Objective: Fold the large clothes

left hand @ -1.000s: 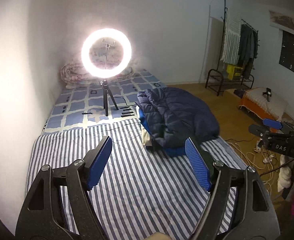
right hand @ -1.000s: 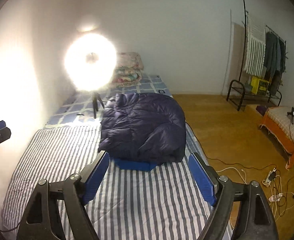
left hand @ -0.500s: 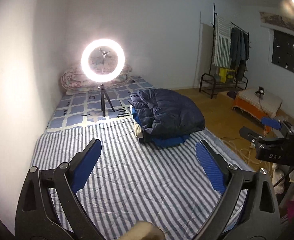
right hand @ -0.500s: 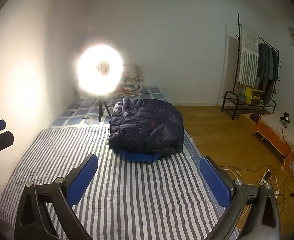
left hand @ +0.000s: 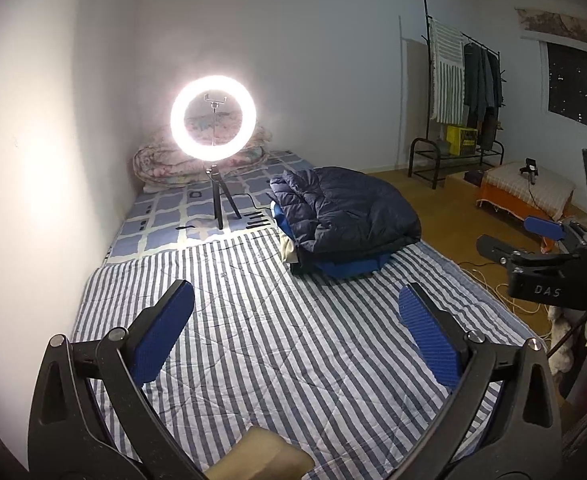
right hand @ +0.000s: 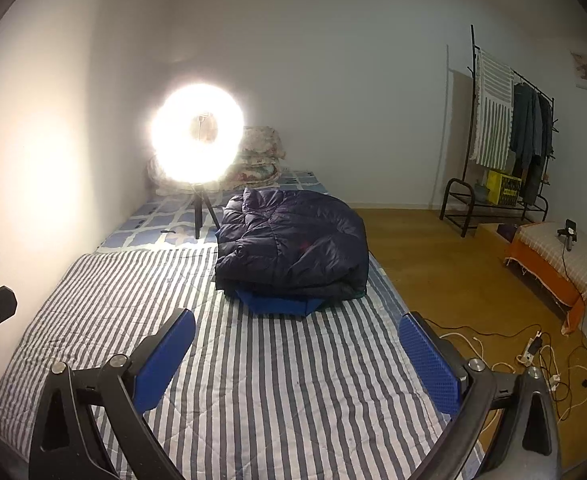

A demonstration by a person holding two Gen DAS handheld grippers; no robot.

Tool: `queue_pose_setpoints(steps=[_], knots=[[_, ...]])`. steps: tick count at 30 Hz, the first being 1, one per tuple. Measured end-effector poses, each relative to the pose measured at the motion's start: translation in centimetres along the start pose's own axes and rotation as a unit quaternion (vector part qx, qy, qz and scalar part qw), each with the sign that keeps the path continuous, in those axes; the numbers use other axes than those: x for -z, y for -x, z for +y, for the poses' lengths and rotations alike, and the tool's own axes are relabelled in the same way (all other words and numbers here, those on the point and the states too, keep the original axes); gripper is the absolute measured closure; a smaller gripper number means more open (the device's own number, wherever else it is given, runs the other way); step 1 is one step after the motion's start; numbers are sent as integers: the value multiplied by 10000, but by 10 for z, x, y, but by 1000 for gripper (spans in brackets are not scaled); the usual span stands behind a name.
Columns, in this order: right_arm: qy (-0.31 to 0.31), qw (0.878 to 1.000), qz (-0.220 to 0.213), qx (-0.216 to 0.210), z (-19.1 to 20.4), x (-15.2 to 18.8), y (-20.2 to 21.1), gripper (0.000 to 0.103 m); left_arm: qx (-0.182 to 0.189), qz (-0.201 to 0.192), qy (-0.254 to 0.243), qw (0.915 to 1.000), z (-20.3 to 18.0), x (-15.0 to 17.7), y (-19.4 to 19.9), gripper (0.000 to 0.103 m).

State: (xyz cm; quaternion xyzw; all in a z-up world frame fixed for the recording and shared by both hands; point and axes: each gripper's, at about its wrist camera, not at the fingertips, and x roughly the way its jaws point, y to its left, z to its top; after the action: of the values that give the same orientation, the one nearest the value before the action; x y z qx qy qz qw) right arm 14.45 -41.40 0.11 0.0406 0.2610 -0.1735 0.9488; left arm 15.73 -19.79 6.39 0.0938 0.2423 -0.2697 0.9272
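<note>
A folded dark navy puffer jacket (left hand: 345, 216) lies on top of a stack with a blue garment (left hand: 349, 268) under it, on the striped bed cover (left hand: 253, 320). It also shows in the right wrist view (right hand: 293, 240), with the blue garment (right hand: 281, 304) sticking out below. My left gripper (left hand: 295, 320) is open and empty, held above the near part of the bed, well short of the stack. My right gripper (right hand: 297, 344) is open and empty, also back from the stack. The right gripper shows at the right edge of the left wrist view (left hand: 533, 240).
A lit ring light on a tripod (left hand: 213, 120) stands on the bed behind the stack, with rolled quilts (left hand: 165, 164) at the wall. A clothes rack (left hand: 465, 92), an orange-covered low bed (right hand: 561, 264) and cables on the floor (right hand: 533, 352) are to the right.
Both grippers have pulled back and up from the jacket stack, so it looks farther away. Both jaws have opened wider. The jacket stack has not moved.
</note>
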Motion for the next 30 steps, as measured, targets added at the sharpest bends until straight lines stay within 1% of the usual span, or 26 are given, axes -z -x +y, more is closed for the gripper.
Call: queue_pose_setpoints(steps=[7,30], knots=[[-89,9999,29,41,-3,3,-4,0,31,82,-48,9999,-1,2,-5,0],[-151,9999,39,42,-3,6,-3,0,102,-14,-217,9997,-12,3,2,0]])
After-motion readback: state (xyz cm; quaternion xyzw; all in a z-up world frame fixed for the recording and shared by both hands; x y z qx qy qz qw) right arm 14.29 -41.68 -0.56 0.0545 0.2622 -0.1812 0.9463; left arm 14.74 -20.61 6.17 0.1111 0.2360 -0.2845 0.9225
